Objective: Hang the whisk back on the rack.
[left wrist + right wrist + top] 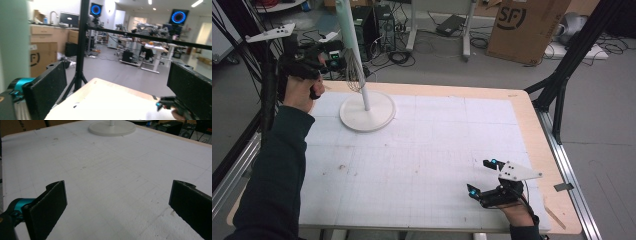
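White gridded mat [422, 150] on wooden table [539, 150]; grey floor with cables, SF cardboard box [524, 25] at far right. White stand [367, 111], round base far-left on mat; wire whisk [354, 70] hangs beside pole. Left gripper [329, 52] raised near whisk, jaws wide apart, empty. Right gripper [484, 177] low over near-right mat, jaws spread, empty.

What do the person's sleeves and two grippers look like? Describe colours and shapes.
Both sleeves are dark green. The left gripper and right gripper are black with flat, rough black jaws, teal accents and small lit teal spots. Each carries a pale grey three-cornered plate on top.
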Demonstrator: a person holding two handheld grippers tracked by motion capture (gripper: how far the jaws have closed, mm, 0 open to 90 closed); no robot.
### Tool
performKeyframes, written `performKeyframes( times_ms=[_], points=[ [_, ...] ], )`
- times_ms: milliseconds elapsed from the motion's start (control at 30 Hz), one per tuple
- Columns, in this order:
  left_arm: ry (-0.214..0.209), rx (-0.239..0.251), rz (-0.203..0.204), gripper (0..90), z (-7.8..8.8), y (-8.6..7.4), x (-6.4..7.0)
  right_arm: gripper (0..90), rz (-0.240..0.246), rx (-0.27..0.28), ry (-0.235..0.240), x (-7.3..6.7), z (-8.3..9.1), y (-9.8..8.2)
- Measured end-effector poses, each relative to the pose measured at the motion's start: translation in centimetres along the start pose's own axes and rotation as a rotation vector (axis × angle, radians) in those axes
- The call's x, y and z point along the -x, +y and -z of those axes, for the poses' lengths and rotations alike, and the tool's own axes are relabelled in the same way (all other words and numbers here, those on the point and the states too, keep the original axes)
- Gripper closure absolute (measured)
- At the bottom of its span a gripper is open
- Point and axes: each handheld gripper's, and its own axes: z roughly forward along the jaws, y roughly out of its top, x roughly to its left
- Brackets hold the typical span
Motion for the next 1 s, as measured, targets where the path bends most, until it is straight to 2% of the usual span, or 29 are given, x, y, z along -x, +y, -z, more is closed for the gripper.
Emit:
performKeyframes(
  times_ms=[167, 333, 433, 533, 733, 1000],
  points=[
    [-0.048, -0.034, -0.01, 1.7, -0.6, -0.5, 1.3, 0.4, 0.001, 0.002, 0.002, 0.0, -0.1, 0.0],
    [-0.103, -0.134, -0.024, 1.7, -1.8, -1.0, 2.5, 0.4, 0.004, -0.002, 0.005, -0.1, -0.1, 0.1],
    [-0.133, -0.173, -0.027, 1.7, -2.4, -1.5, 3.3, 0.4, 0.004, -0.002, 0.006, -0.1, -0.1, 0.1],
    [-0.145, -0.217, -0.03, 1.7, -2.9, -2.1, 3.9, 0.4, 0.005, -0.001, 0.007, -0.2, -0.2, 0.1],
    [-0.142, -0.29, -0.022, 1.7, -3.3, -3.5, 4.8, 0.4, 0.007, 0.002, 0.009, -0.2, -0.1, 0.1],
    [-0.091, -0.377, -0.013, 1.7, -3.0, -5.7, 5.6, 0.4, 0.003, 0.007, 0.012, -0.3, -0.2, 0.3]
  ],
)
